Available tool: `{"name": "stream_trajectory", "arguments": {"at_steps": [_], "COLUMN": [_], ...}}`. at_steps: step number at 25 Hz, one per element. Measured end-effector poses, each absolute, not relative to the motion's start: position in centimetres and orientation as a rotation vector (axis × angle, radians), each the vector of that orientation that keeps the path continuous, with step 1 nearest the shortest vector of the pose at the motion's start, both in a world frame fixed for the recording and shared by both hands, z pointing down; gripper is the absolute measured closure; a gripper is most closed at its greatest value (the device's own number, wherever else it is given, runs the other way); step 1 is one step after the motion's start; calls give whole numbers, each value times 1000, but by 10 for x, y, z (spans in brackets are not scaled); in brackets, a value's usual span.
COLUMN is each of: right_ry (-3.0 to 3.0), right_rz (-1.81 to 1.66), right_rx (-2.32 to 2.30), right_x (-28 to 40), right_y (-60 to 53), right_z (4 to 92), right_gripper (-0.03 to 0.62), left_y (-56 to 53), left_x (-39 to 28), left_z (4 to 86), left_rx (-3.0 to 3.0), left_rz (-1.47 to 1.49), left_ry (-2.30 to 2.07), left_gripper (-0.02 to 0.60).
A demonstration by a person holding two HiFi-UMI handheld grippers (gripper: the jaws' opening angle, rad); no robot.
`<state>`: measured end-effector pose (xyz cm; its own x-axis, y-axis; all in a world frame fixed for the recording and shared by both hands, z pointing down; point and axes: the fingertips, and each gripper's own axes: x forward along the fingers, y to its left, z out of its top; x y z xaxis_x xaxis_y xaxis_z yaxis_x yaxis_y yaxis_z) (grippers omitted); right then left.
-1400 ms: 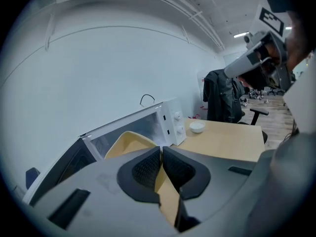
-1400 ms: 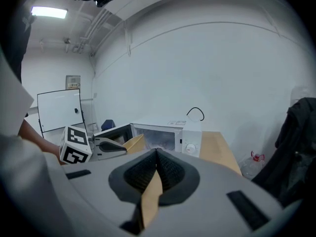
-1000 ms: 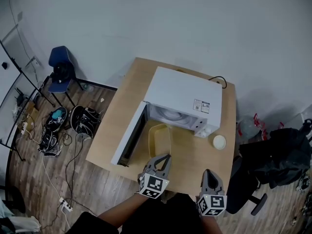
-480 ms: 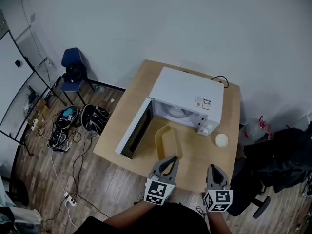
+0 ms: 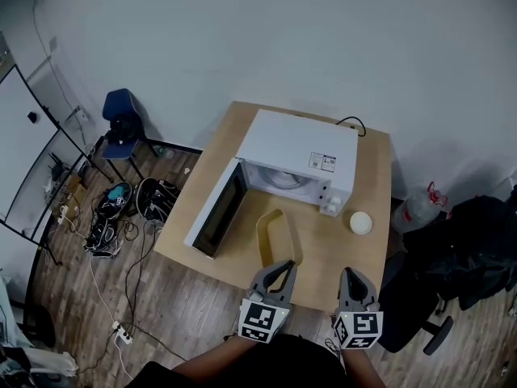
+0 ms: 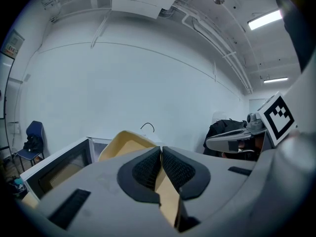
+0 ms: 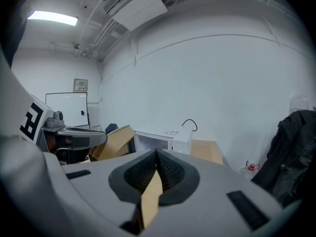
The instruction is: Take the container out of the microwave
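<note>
The tan container (image 5: 275, 237) hangs tilted above the wooden table (image 5: 367, 257), in front of the white microwave (image 5: 295, 156), whose door (image 5: 214, 212) stands swung open to the left. My left gripper (image 5: 279, 269) is shut on the container's near rim; in the left gripper view the tan wall (image 6: 123, 142) rises just past the closed pads (image 6: 148, 167). My right gripper (image 5: 353, 280) hovers to the right, shut with nothing in it. From the right gripper view the container (image 7: 116, 141) shows at the left, with the microwave (image 7: 165, 138) behind it.
A small white round object (image 5: 360, 223) lies on the table right of the microwave. A blue chair (image 5: 121, 115) stands by the left wall, with shoes and cables (image 5: 113, 208) on the floor. Dark bags (image 5: 477, 249) sit on the right.
The left gripper has drawn the container away from the microwave's opening, toward me, and lifted it. The right gripper has risen a little beside it.
</note>
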<state>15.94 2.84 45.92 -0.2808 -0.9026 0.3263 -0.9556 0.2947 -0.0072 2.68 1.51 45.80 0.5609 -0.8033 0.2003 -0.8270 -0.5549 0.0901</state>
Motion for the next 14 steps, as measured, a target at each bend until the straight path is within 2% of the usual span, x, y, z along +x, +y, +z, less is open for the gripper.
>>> {"name": "stream_trajectory", "arguments": {"at_steps": [14], "right_ry": [-2302], "right_rz": [303], "right_rx": [1690], "right_x": [166], "right_y": [44], "right_z": [466], "right_gripper": [537], "left_y": [23], "left_x": [41], "left_z": [472], "left_rx": [2610], "left_rz": [267], "left_ry": [-1370], "left_gripper": [560]}}
